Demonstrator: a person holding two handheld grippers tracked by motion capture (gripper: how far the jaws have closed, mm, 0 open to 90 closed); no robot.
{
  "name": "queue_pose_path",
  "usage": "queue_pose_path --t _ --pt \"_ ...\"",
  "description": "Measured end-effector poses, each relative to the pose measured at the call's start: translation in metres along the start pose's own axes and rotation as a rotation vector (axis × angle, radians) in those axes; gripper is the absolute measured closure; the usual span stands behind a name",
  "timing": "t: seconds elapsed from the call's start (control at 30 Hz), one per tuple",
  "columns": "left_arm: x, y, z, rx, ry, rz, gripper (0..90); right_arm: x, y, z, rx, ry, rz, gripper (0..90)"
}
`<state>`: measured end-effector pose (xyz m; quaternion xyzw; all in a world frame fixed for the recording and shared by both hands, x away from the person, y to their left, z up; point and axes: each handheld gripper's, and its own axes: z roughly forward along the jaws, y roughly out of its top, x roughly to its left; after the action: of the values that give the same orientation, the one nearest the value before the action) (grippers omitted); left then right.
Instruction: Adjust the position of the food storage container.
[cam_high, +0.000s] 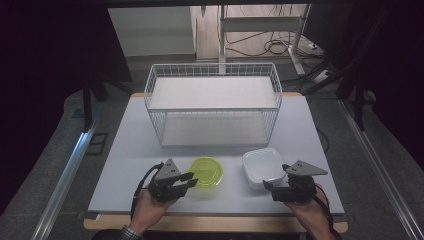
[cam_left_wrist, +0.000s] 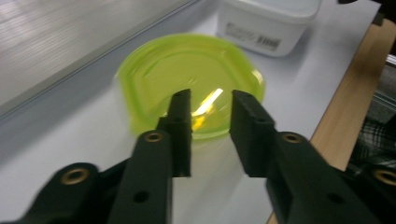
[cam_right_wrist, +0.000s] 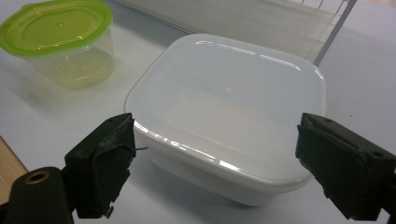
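A round clear tub with a lime-green lid (cam_high: 206, 171) stands on the pale table, front centre. Just right of it is a white square lidded container (cam_high: 263, 167). My left gripper (cam_high: 191, 180) is at the green lid's left edge. In the left gripper view its jaws (cam_left_wrist: 211, 95) stand a small way apart, open, over the near rim of the green lid (cam_left_wrist: 187, 70), holding nothing. My right gripper (cam_high: 276, 176) is wide open at the white container's near side. In the right gripper view its jaws (cam_right_wrist: 215, 126) flank the white container (cam_right_wrist: 224, 88) without touching it.
A white wire basket (cam_high: 213, 102) with a flat white base fills the back middle of the table (cam_high: 130, 150). The table's wooden front edge (cam_high: 215, 223) lies just behind both hands. Beyond the table are cables and metal frame legs on the floor.
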<state>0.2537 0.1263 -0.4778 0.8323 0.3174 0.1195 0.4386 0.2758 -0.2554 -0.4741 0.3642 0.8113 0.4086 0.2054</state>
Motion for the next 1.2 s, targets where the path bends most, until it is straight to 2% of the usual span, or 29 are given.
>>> queue_pose_path --t 0.07,0.17,0.27,0.47,0.7,0.8,0.93,1.03,1.2 --pt "-0.004 0.005 0.006 0.007 -0.002 0.014 78.6 -0.001 0.0 -0.001 -0.005 0.006 0.007 12.4" --pt "-0.009 0.013 0.016 0.009 -0.027 0.025 86.1 -0.001 0.0 -0.001 -0.013 0.008 0.009 12.4" --pt "-0.013 0.02 0.026 0.015 -0.048 0.033 89.4 -0.001 0.0 -0.001 -0.012 0.005 0.007 12.4" --pt "-0.017 0.031 0.048 0.037 -0.066 0.042 89.7 -0.002 0.0 -0.001 -0.01 0.003 0.009 12.4" --pt "-0.024 0.037 0.064 0.059 -0.077 0.052 89.7 -0.003 0.0 -0.002 -0.013 0.007 0.012 12.5" --pt "-0.026 0.039 0.071 0.077 -0.068 0.069 89.7 -0.003 0.0 -0.002 -0.013 0.006 0.011 12.5" --pt "-0.025 0.038 0.074 0.077 -0.061 0.067 89.7 -0.003 0.0 -0.002 -0.012 0.004 0.009 12.5" --pt "-0.024 0.038 0.073 0.078 -0.039 0.074 89.7 -0.003 0.0 -0.002 -0.015 0.003 0.009 12.5" --pt "-0.015 0.036 0.071 0.071 0.003 0.056 89.7 -0.003 0.0 -0.002 -0.015 0.001 0.008 12.5"
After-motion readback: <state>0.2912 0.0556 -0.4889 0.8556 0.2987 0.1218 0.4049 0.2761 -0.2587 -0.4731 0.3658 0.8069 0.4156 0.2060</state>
